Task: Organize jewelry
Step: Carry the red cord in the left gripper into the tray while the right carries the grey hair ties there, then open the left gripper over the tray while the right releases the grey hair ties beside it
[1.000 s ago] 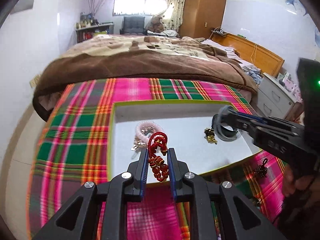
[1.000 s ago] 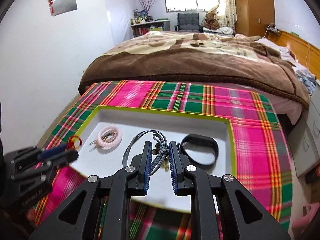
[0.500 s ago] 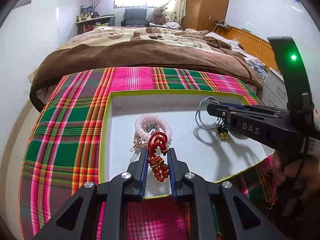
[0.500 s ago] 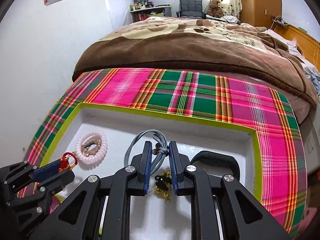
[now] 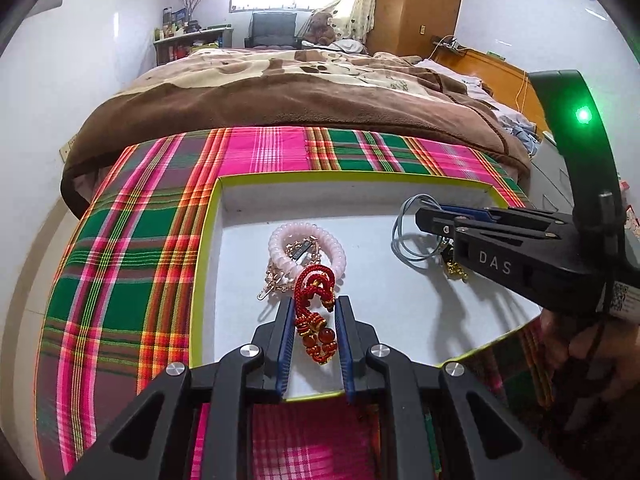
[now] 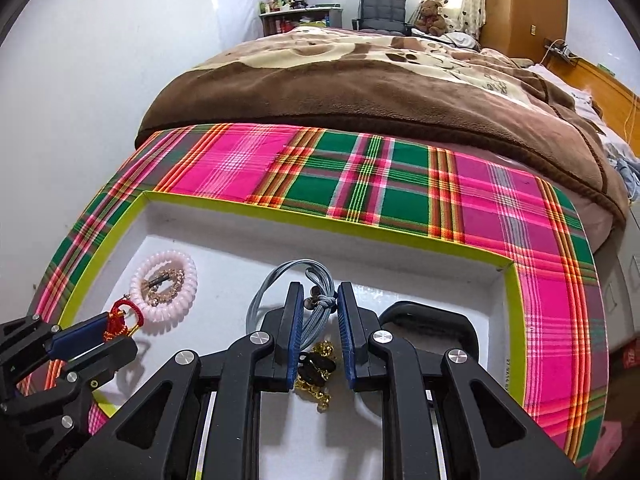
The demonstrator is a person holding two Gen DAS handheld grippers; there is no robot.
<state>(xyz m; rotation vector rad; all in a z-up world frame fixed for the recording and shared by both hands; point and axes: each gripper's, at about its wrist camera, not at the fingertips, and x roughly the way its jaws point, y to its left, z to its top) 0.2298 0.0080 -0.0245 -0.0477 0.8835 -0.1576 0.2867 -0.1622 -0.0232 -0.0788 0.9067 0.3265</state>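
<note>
A white tray with a lime rim [image 5: 208,240] [image 6: 360,226] lies on a plaid cloth. My left gripper [image 5: 313,308] is shut on a red cord bracelet with amber beads [image 5: 314,320], held over the tray's near-left part; it also shows in the right wrist view [image 6: 122,320]. My right gripper [image 6: 319,300] is shut on a grey cord necklace [image 6: 308,292], held over the tray's middle; the necklace also shows in the left wrist view [image 5: 404,236]. In the tray lie a pink coil bracelet [image 5: 306,246] [image 6: 166,284] with a gold chain, a gold-and-black piece [image 6: 316,376] and a black band [image 6: 432,320].
The plaid cloth [image 5: 132,248] covers the bed end around the tray. A brown blanket [image 6: 380,92] lies beyond it. A white wall [image 6: 80,100] stands to the left. A bedside cabinet [image 5: 548,176] is at the right.
Both grippers moved forward over the tray, carrying the red bracelet and the grey necklace. The right gripper went lower and farther in, past the gold-and-black piece.
</note>
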